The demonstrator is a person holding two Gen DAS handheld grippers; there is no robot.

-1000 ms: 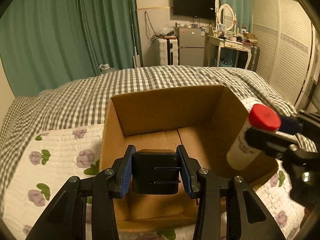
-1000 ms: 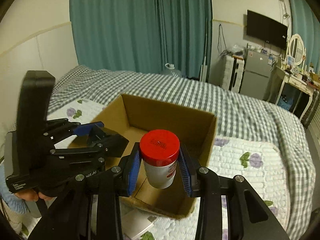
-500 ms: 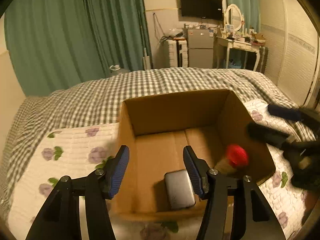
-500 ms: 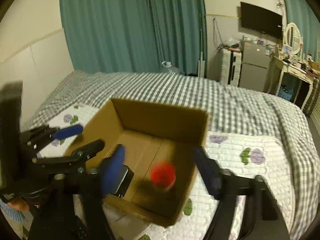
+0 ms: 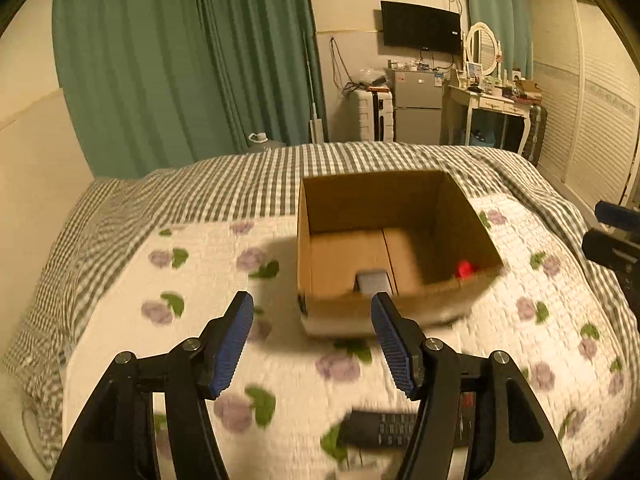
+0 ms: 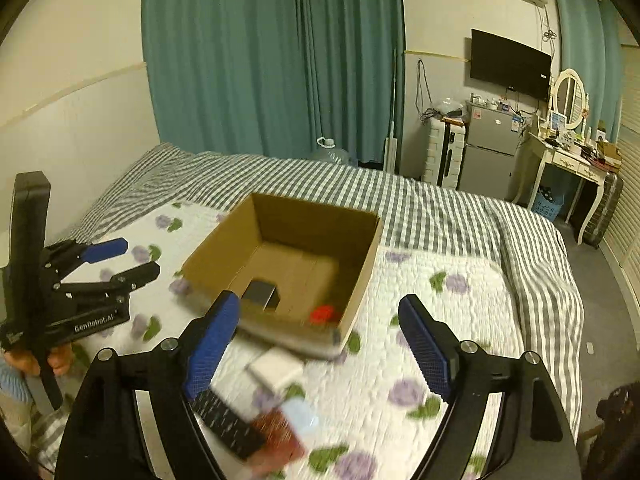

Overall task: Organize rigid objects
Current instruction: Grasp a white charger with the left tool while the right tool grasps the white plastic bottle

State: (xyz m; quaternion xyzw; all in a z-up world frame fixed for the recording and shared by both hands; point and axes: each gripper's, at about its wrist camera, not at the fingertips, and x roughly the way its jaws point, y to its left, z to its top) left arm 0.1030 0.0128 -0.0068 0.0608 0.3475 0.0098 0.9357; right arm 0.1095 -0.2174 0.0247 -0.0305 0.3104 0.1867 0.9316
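An open cardboard box [image 5: 460,196] [image 6: 368,256] stands on the quilted bed. Inside it lie a dark grey block [image 5: 372,282] [image 6: 262,294] and a red-capped bottle [image 5: 464,269] [image 6: 323,314]. My left gripper [image 5: 312,338] is open and empty, pulled back in front of the box. My right gripper [image 6: 320,340] is open and empty, above the bed near the box's front corner. A black remote [image 5: 380,428] [image 6: 224,420], a white block [image 6: 276,366] and a red-brown item [image 6: 280,440] lie on the quilt in front of the box.
The floral white quilt [image 5: 200,280] covers a grey checked bedspread [image 6: 440,208]. Green curtains, a small fridge [image 6: 488,152] and a dressing table [image 6: 568,160] stand beyond the bed. The left gripper also shows in the right wrist view [image 6: 116,260].
Both grippers opened and dropped the dark block and the red-capped bottle into the box, then drew back and up from it.
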